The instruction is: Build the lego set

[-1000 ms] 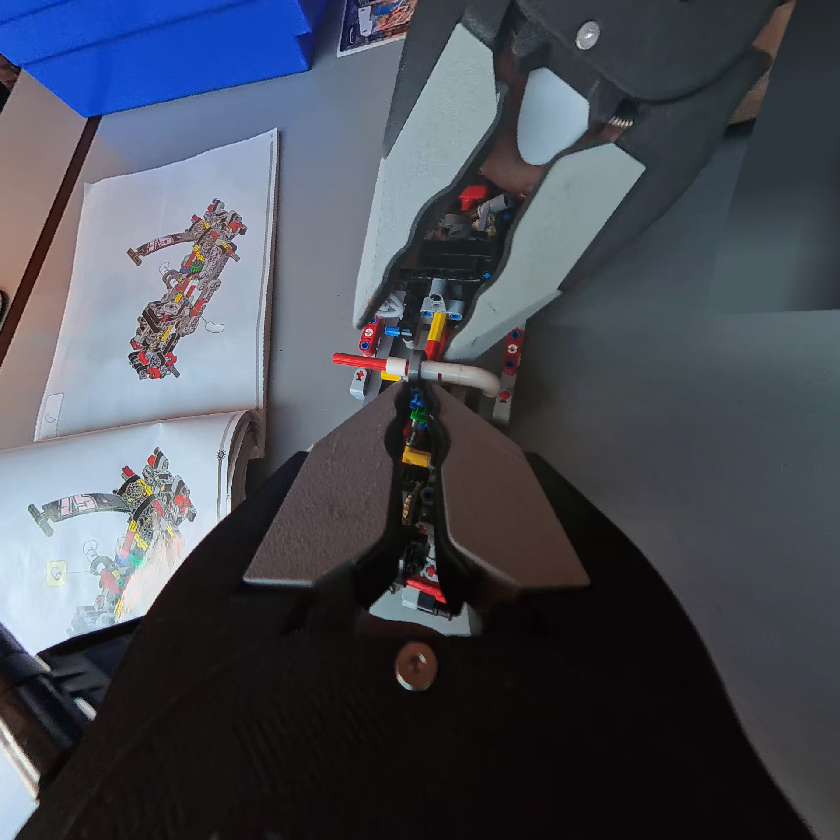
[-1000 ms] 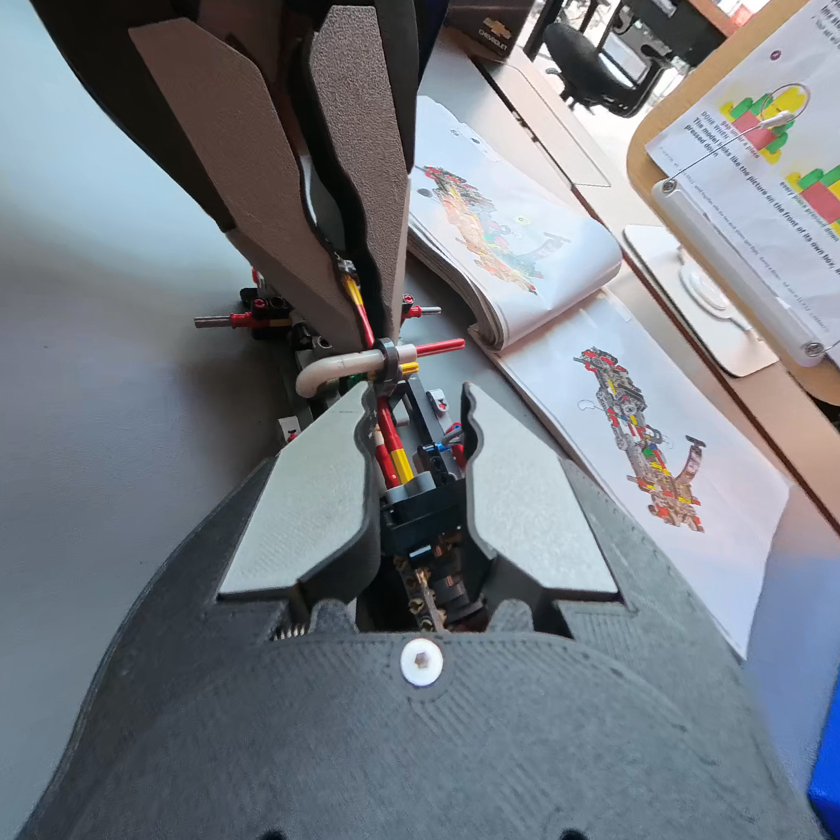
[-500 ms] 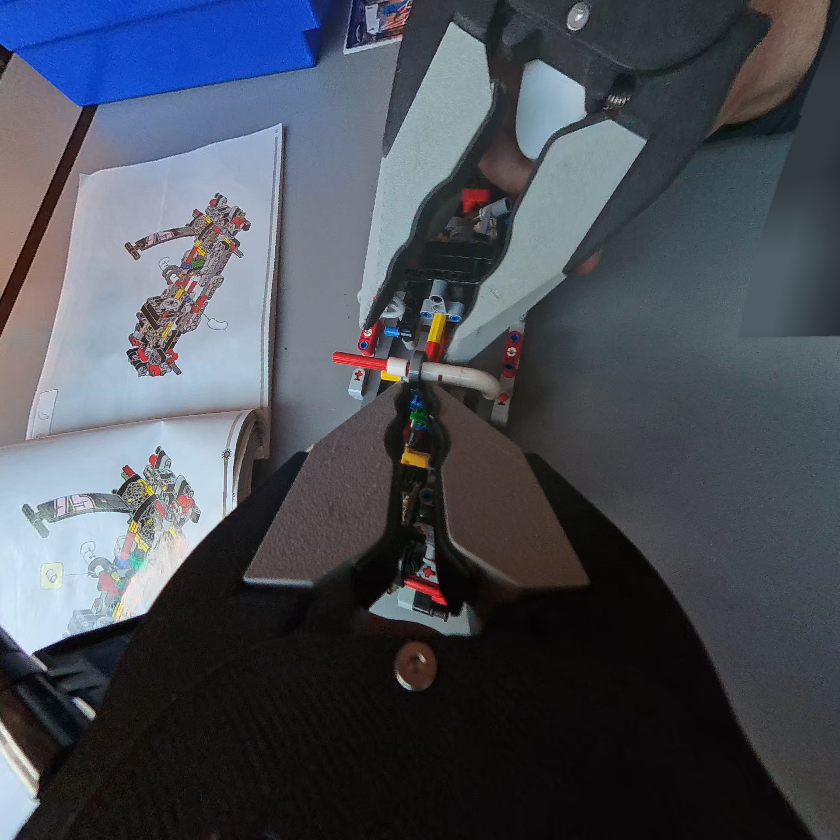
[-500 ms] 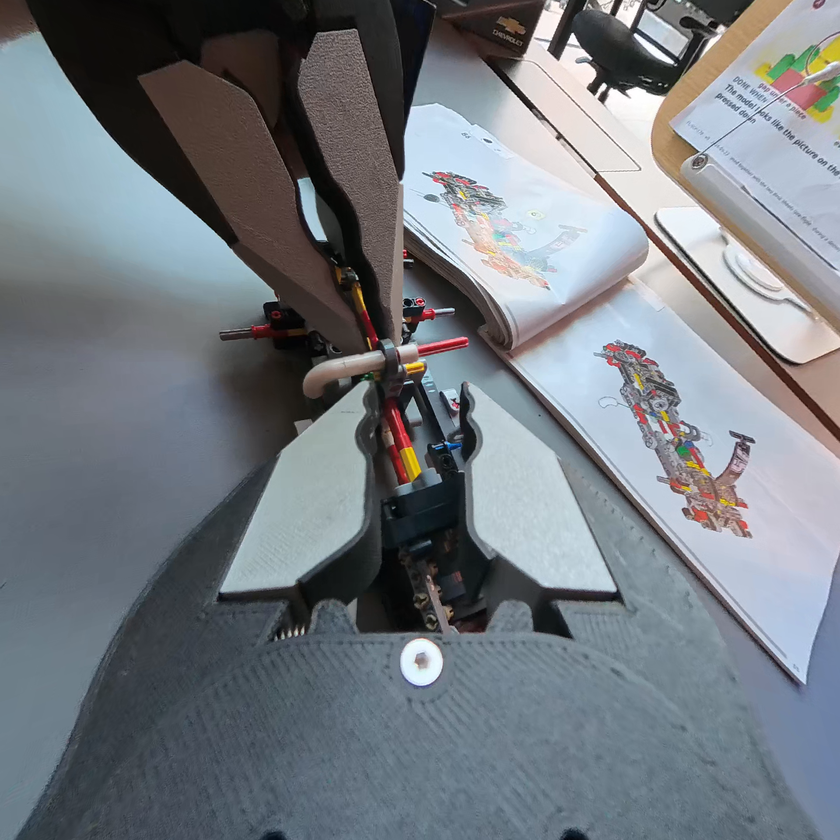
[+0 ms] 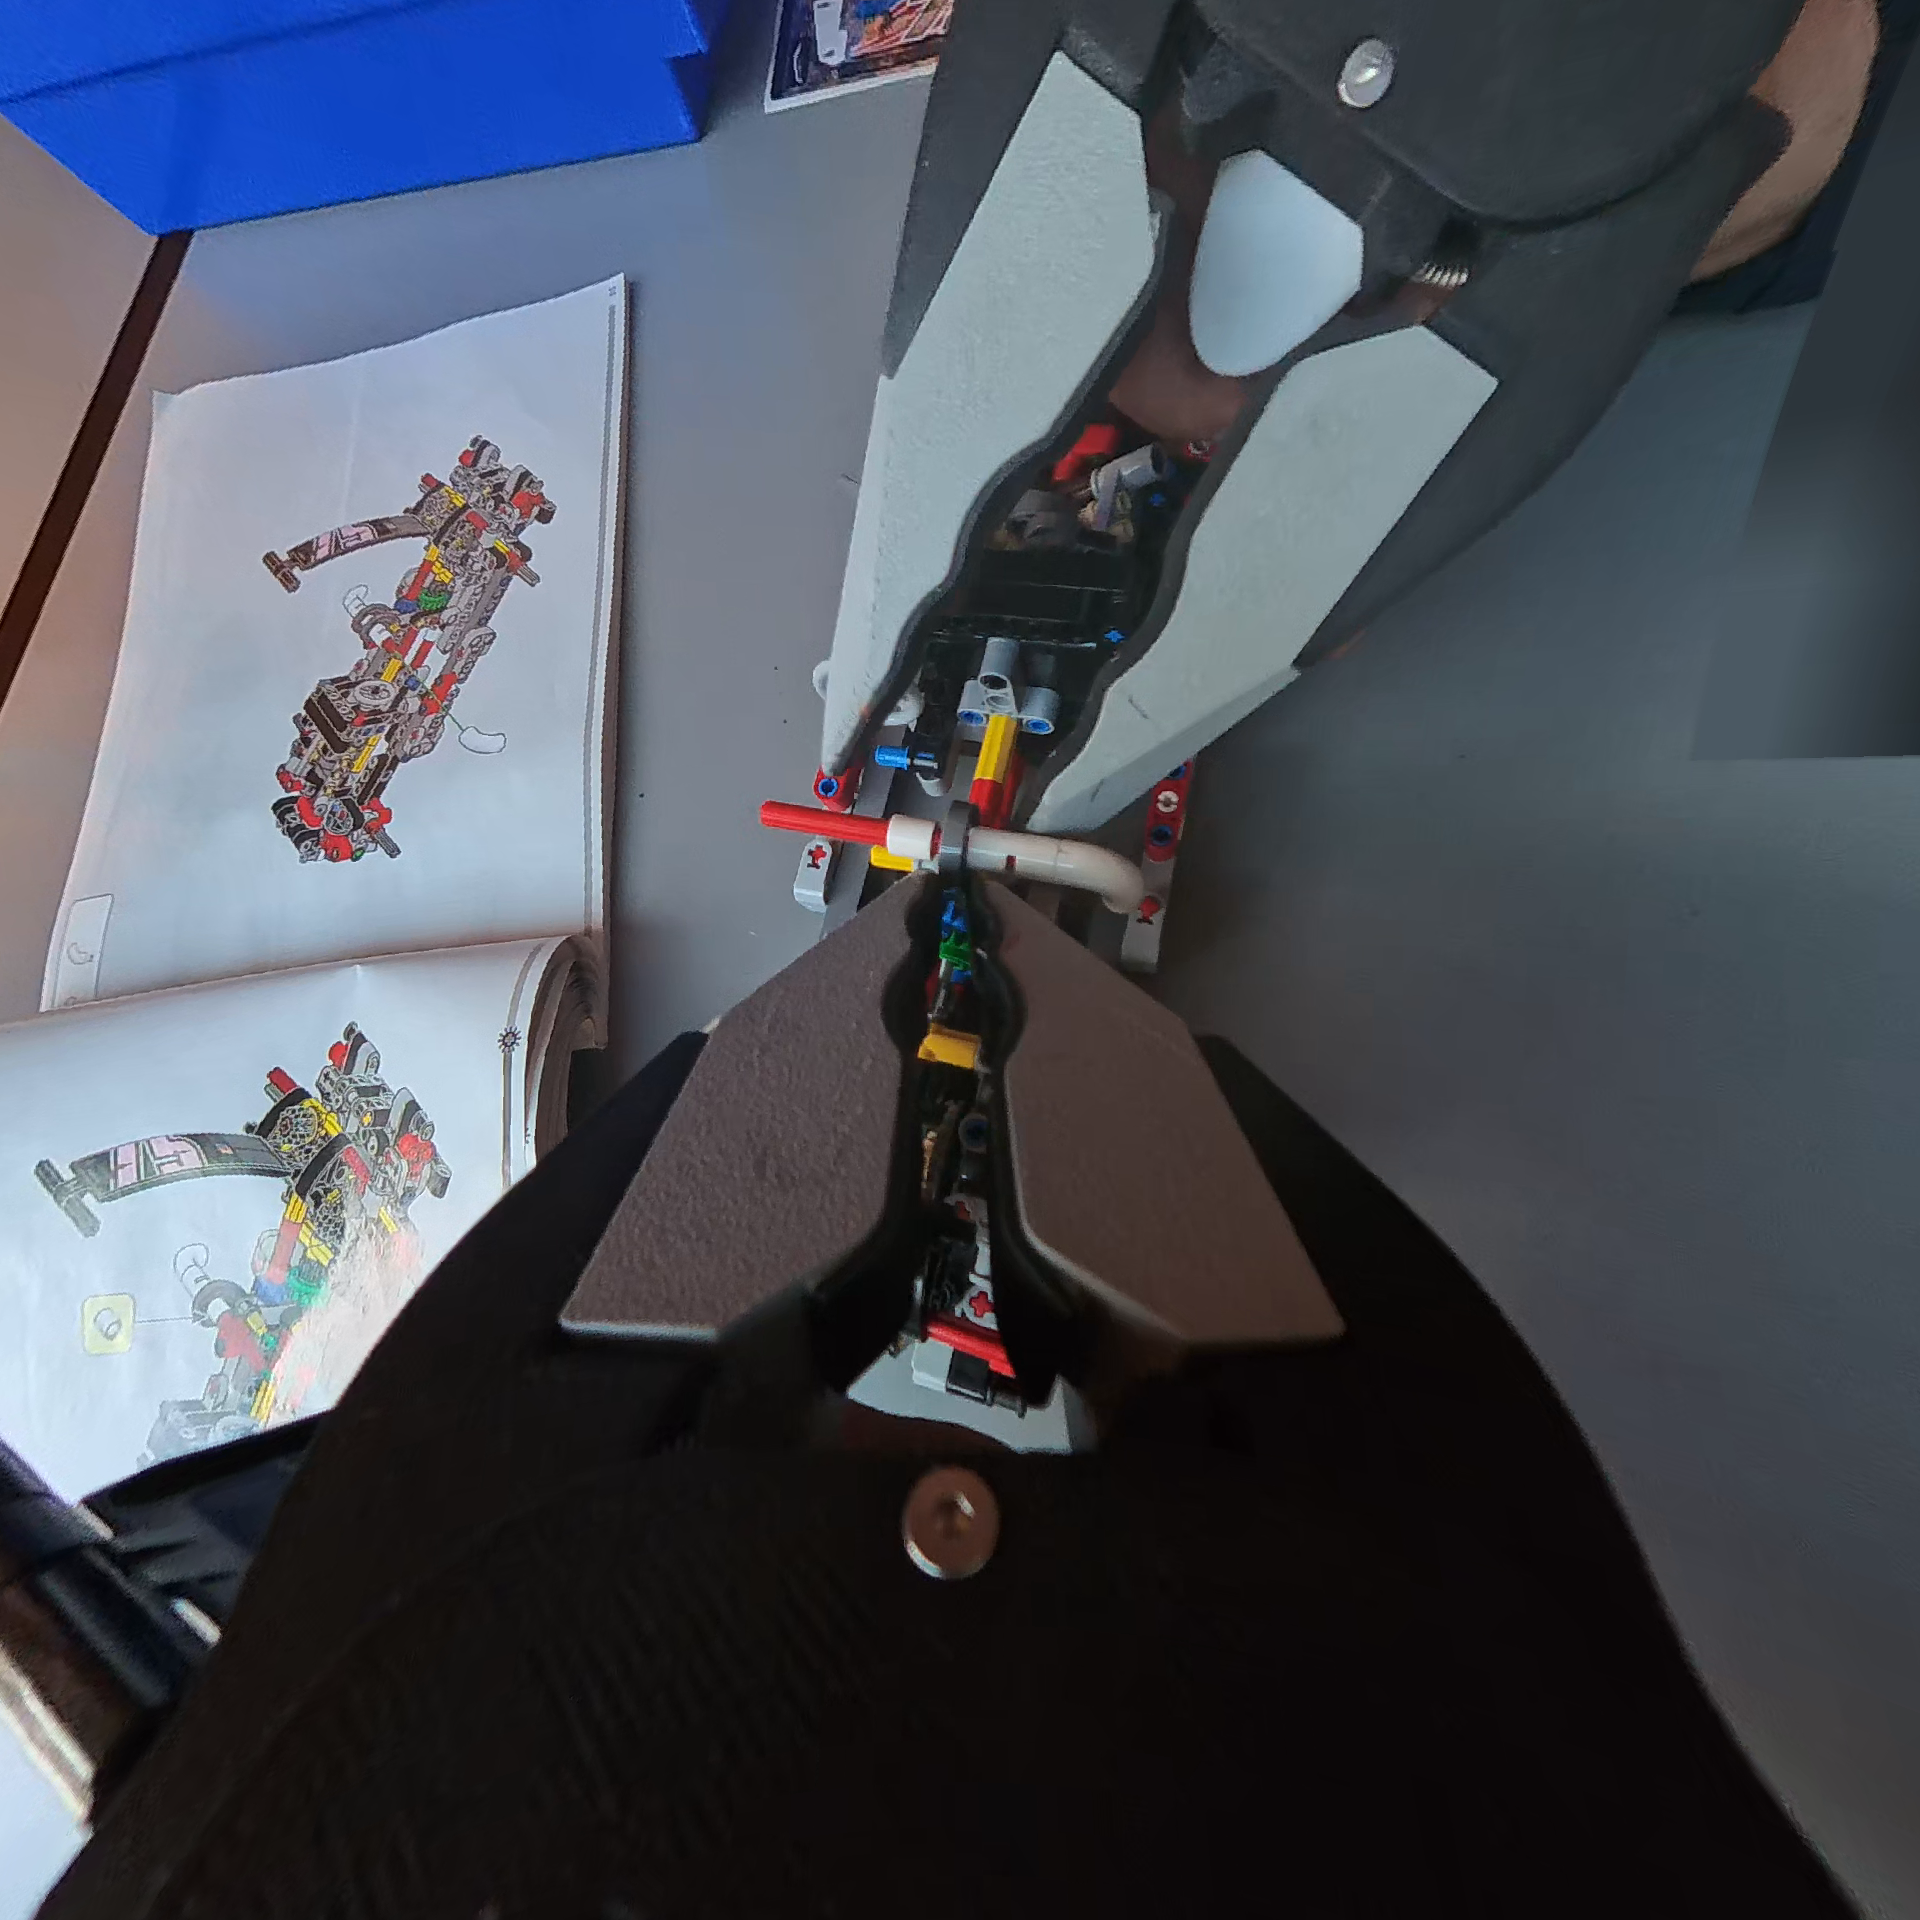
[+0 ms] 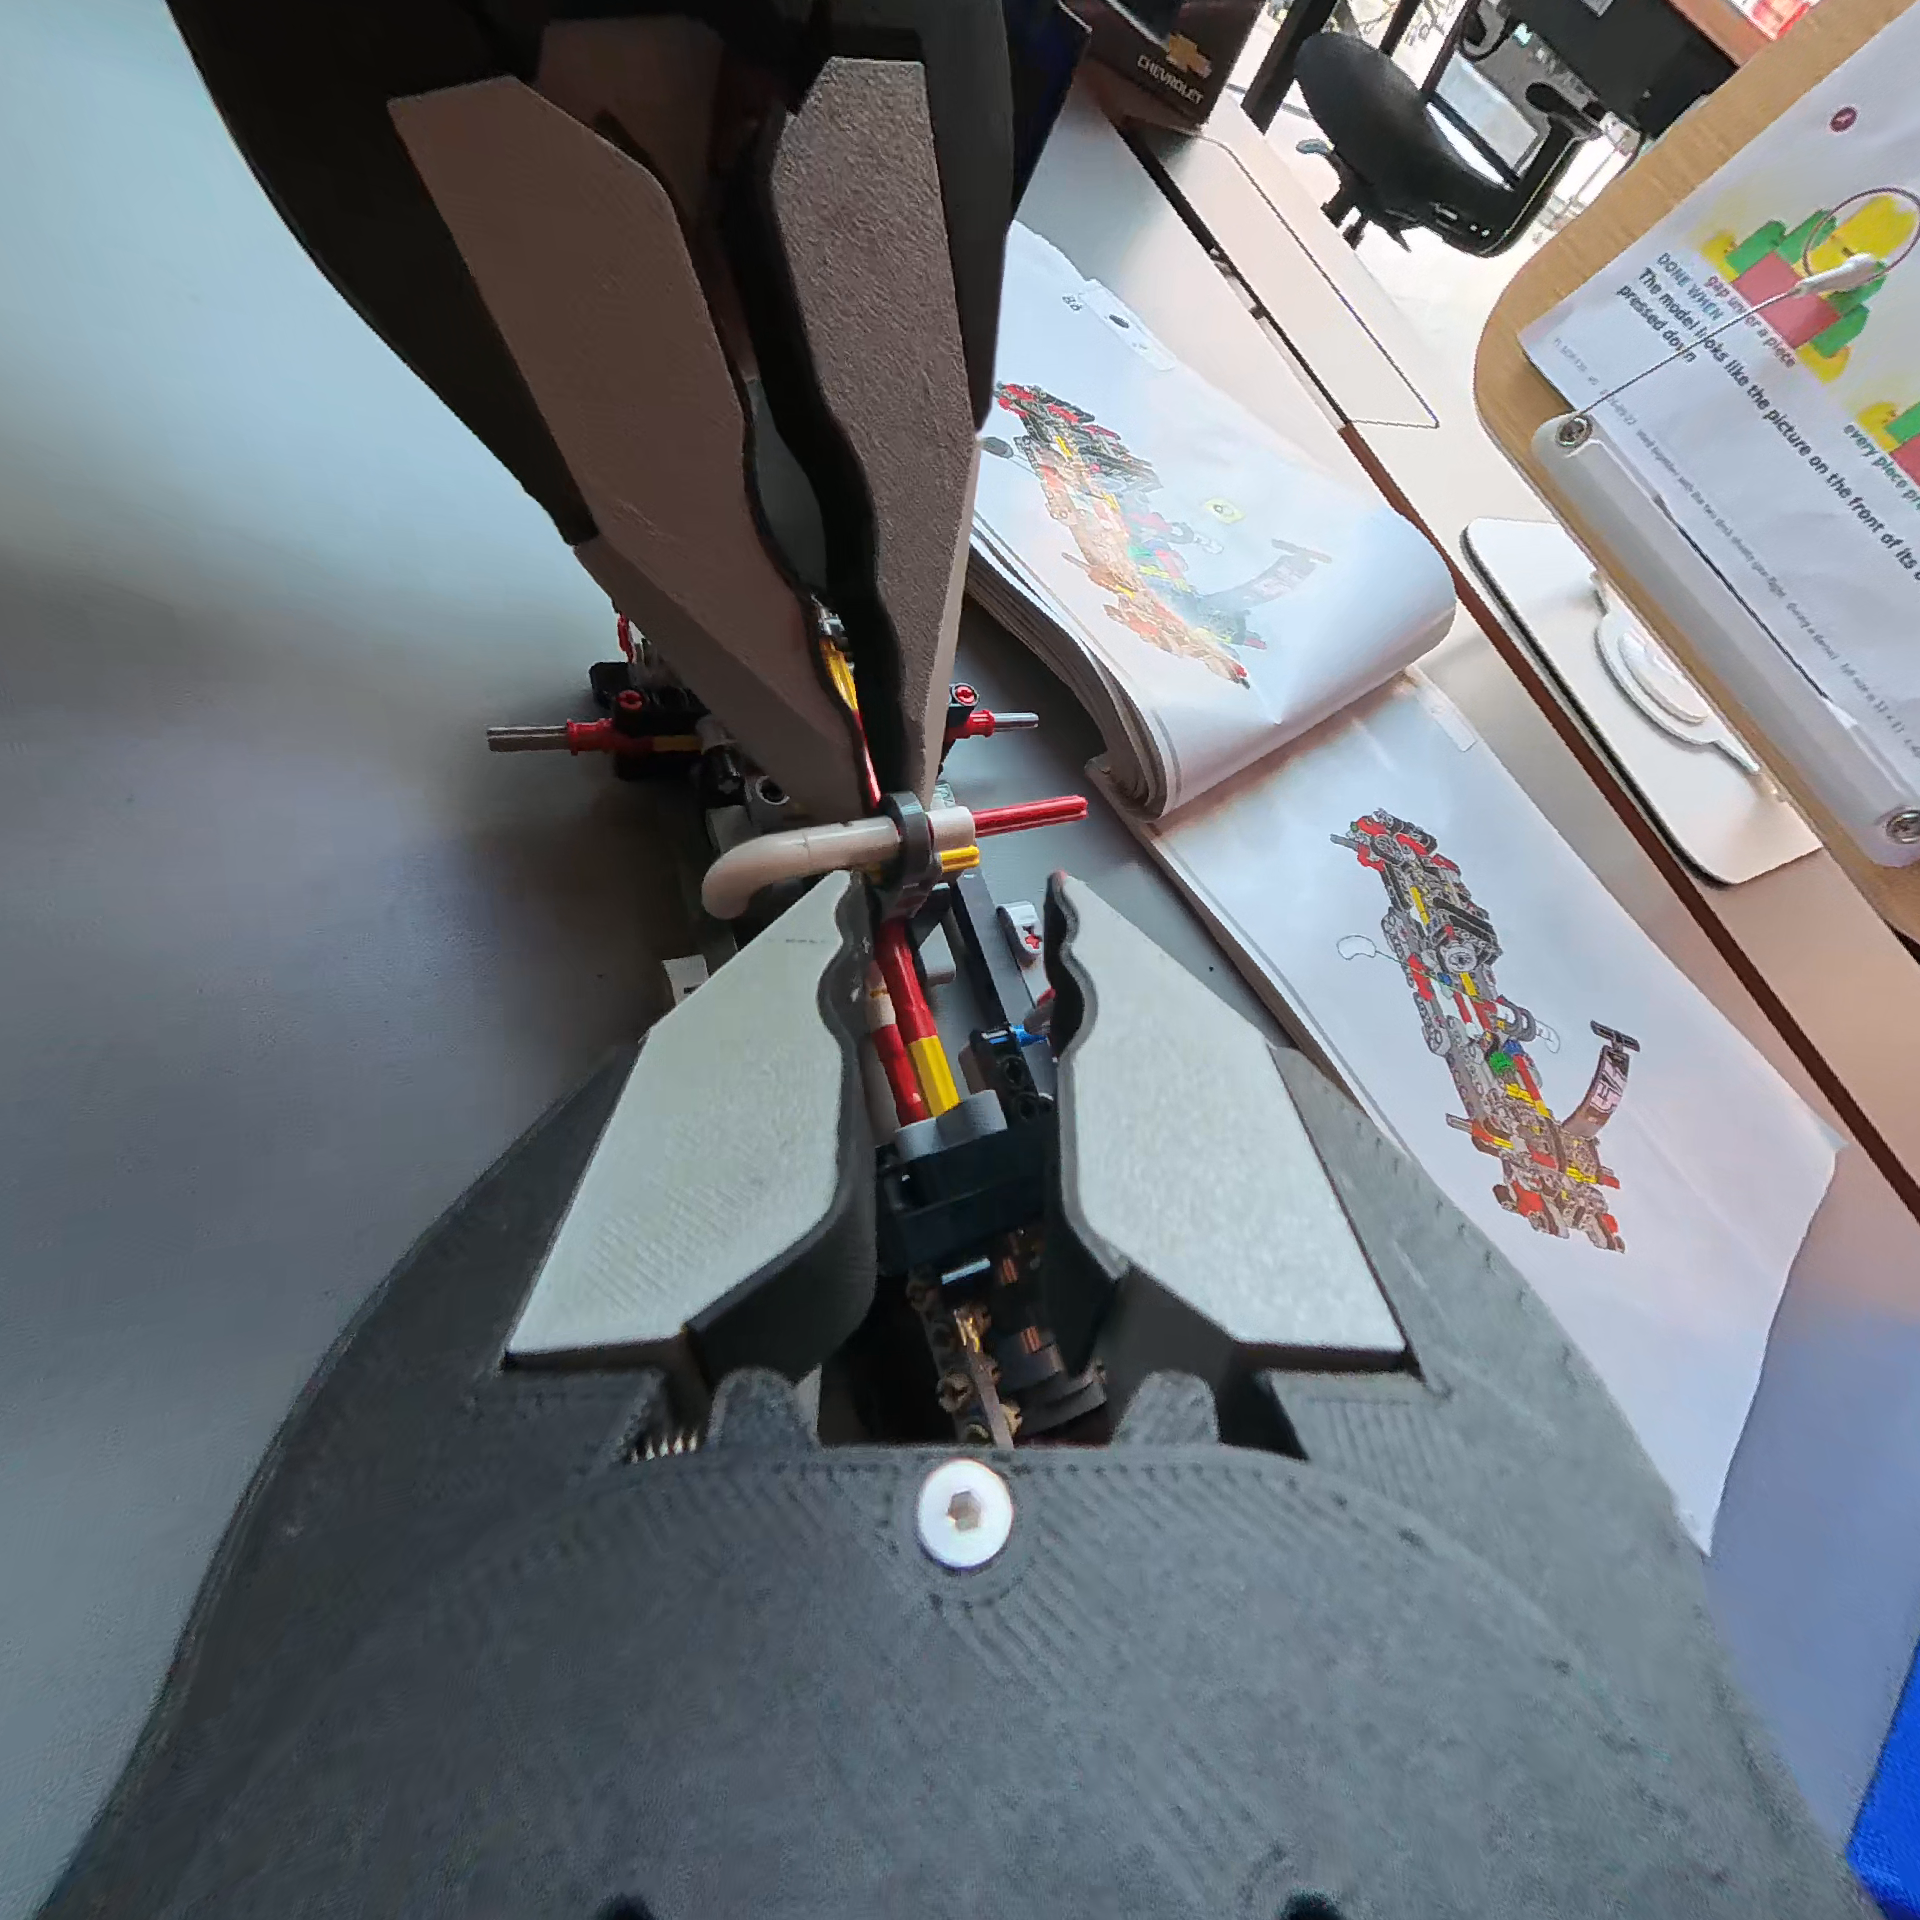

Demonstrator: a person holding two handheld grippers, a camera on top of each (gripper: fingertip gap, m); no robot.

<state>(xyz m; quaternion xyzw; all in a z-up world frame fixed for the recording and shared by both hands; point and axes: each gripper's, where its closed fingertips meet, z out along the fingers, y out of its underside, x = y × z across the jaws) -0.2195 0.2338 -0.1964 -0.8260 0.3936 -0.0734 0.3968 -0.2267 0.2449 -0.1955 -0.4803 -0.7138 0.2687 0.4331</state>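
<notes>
A brick-built vehicle model (image 5: 1003, 686) lies on the grey table (image 5: 1507, 1143) between my two grippers, which face each other. My left gripper (image 5: 951, 896), with dark fingers, is shut at its tips on a thin dark grey connector ring (image 5: 957, 831). The ring carries a white curved tube (image 5: 1060, 857) and a red axle (image 5: 821, 826). My right gripper (image 6: 948, 894), with light grey fingers, is shut on the model's black block (image 6: 966, 1174). A red and yellow axle (image 6: 914, 1039) runs forward between its fingers to the ring (image 6: 914, 831). The left gripper (image 6: 883, 795) comes down from above there.
An open instruction booklet (image 5: 364, 675) lies left of the model; it also shows in the right wrist view (image 6: 1507, 987). A blue box (image 5: 364, 94) stands at the far left. A clipboard stand with a printed sheet (image 6: 1766, 364) and an office chair (image 6: 1403, 135) are beyond the table's edge. My left and right fingertips are right by each other.
The right gripper's fingers have closed slightly tighter on the black block and its view has shifted a little. The left gripper stays pinched on the ring in the same place.
</notes>
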